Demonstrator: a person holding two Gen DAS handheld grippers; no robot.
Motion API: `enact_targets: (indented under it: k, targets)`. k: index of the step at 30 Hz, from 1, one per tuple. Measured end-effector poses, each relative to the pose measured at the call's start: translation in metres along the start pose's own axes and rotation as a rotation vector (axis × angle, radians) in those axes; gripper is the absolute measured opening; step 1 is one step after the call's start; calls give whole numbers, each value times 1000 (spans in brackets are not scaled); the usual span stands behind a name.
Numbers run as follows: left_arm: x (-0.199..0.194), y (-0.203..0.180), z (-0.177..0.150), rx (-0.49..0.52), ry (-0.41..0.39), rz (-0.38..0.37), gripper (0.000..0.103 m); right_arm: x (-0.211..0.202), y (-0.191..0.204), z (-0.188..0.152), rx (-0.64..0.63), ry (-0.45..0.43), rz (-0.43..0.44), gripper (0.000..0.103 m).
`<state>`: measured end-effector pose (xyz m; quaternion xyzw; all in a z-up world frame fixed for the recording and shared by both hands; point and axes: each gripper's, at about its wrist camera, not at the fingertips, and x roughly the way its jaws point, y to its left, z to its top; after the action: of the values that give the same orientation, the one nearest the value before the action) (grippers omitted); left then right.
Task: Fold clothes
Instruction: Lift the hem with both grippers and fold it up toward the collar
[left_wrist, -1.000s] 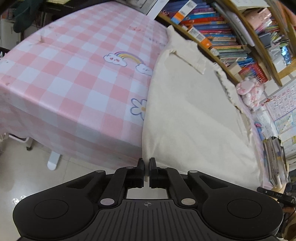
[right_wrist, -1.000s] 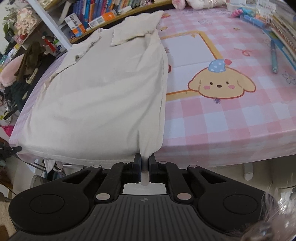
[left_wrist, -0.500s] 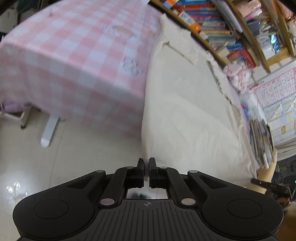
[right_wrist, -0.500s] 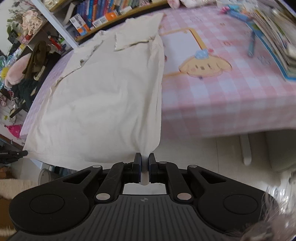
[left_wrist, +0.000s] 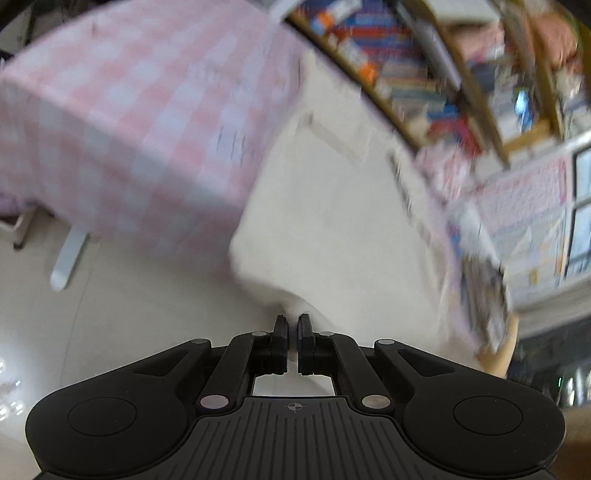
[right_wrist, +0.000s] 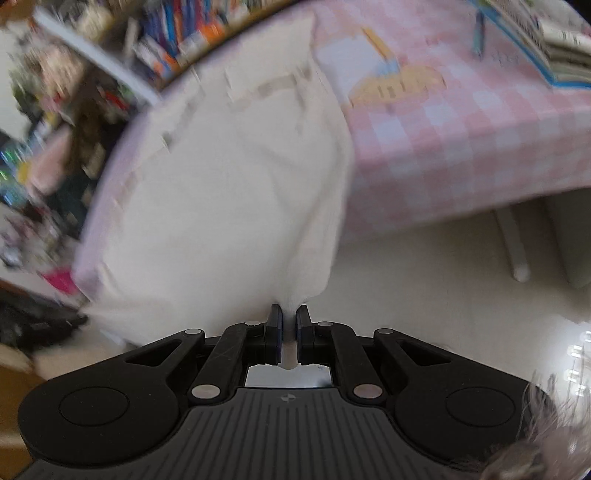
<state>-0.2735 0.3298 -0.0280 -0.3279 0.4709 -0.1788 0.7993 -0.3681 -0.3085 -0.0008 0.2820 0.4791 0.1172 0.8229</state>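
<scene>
Left gripper (left_wrist: 291, 321) and right gripper (right_wrist: 289, 312) are each clamped on a bottom corner of the cream garment (right_wrist: 229, 192) overhanging the pink-checked tabletop (right_wrist: 436, 140).

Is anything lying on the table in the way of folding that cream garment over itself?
Nothing visible. Both the left gripper and right gripper already pinch the cream garment, and its surface looks bare. Books lie off to the side.
</scene>
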Motion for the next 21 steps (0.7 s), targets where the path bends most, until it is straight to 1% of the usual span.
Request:
enact_targets:
  k: [3,6,8,9,12,14,18,21]
  targets:
    - [-6,-2,24,-43,-103,-50,3,-19,0,20,50,-130,63,7]
    - [-9,-7,48,-79,-209,-143,3,-31,5,42,91,-246,120,7]
    - [-8,-14,65,-83,-256,-195,3,-32,9,59,111,-304,159,7]
    - [-5,-18,74,-77,-267,-207,3,-31,12,67,120,-330,177,7]
    - [6,-29,101,-60,-289,-220,3,-28,20,92,141,-400,230,7]
    - [13,-36,117,-56,-308,-222,3,-20,26,107,136,-419,245,7]
    - [21,-46,145,-70,-374,-235,3,-10,32,139,143,-471,272,7]
    - [27,-54,167,-80,-426,-248,3,-5,30,166,174,-520,297,7]
